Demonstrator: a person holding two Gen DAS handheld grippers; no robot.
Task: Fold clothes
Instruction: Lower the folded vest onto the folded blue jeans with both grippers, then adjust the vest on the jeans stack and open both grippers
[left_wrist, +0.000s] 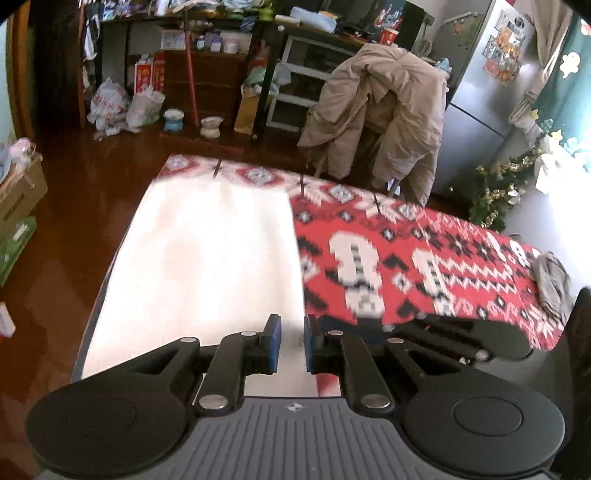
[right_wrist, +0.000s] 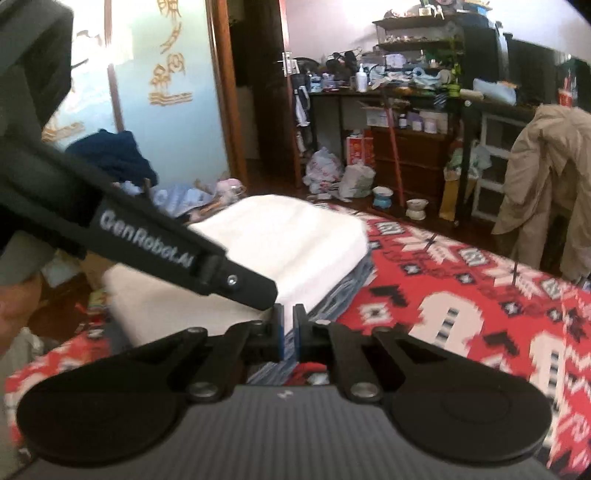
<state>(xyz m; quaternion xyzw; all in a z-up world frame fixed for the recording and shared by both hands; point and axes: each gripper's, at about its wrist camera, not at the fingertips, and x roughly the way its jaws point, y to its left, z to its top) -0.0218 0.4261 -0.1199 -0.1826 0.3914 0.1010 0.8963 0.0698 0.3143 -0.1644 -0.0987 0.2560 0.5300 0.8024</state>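
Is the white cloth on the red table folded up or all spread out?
Folded. The white cloth sits as a thick, neat block with a rounded edge, stacked on a blue garment, on the red patterned table cover.

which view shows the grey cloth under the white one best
The right wrist view: the grey-blue folded cloth shows as layered edges under the white folded cloth. In the left wrist view the white cloth covers it; no grey is visible.

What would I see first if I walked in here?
Probably the bright red patterned cloth covering the table, with a folded white cloth lying on its left end. Behind the table, a big beige coat hangs over a chair. Up close, the two black tools, left and right, sit nearly shut over the white cloth's near edge.
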